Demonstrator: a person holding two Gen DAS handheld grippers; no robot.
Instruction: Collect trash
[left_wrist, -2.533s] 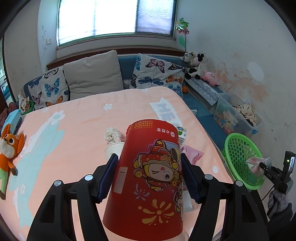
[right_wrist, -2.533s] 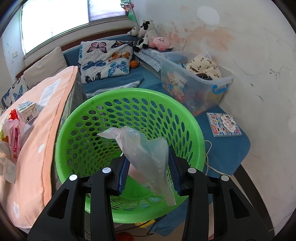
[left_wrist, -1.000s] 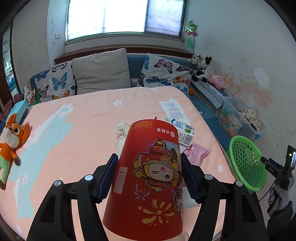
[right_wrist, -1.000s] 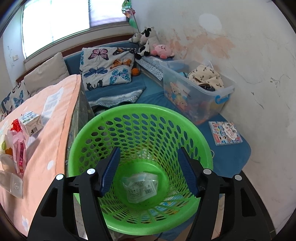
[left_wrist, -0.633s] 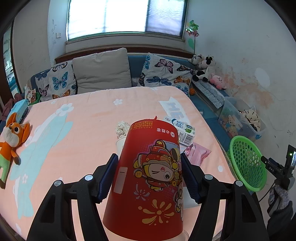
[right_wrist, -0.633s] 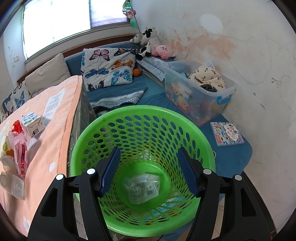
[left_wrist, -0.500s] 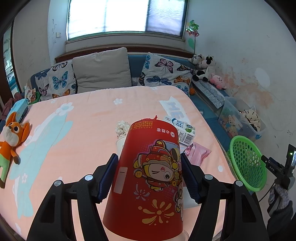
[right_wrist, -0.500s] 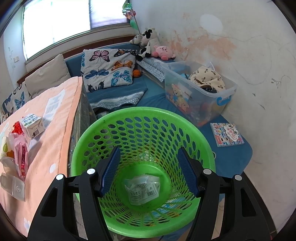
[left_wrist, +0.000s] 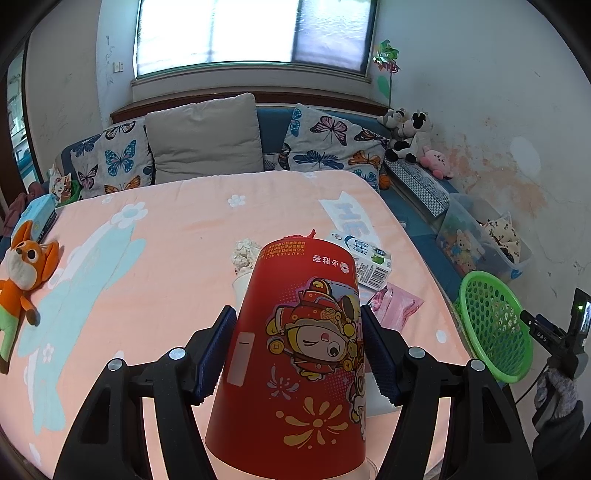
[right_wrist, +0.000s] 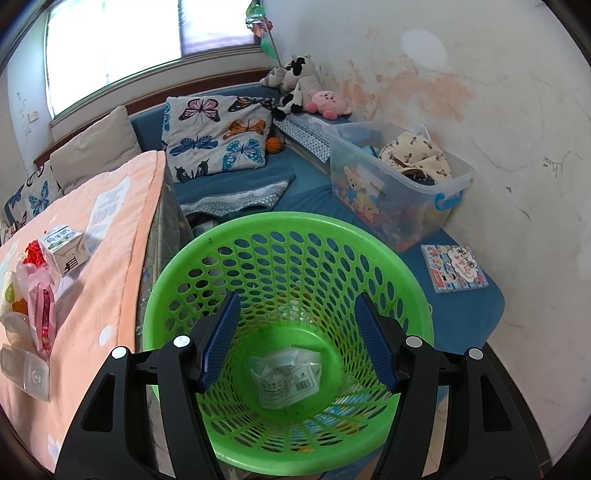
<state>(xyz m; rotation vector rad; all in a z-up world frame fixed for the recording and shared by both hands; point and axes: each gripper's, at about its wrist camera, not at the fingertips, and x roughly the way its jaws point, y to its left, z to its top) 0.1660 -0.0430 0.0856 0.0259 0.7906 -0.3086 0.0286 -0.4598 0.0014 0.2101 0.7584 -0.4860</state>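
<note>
A red paper cup (left_wrist: 299, 354) with a cartoon print is sitting upside down between gripper pads, while a clear plastic wrapper (right_wrist: 286, 376) is lying crumpled in the green basket (right_wrist: 288, 236)

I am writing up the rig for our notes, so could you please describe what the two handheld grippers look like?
Both look alike: the left gripper and the right gripper have glossy black plastic frames that branch into two angular arms, each with round silver screw heads. The fingers carry flat, dark blue pads with a fine ribbed texture. No cables or sleeves show at either.
</note>
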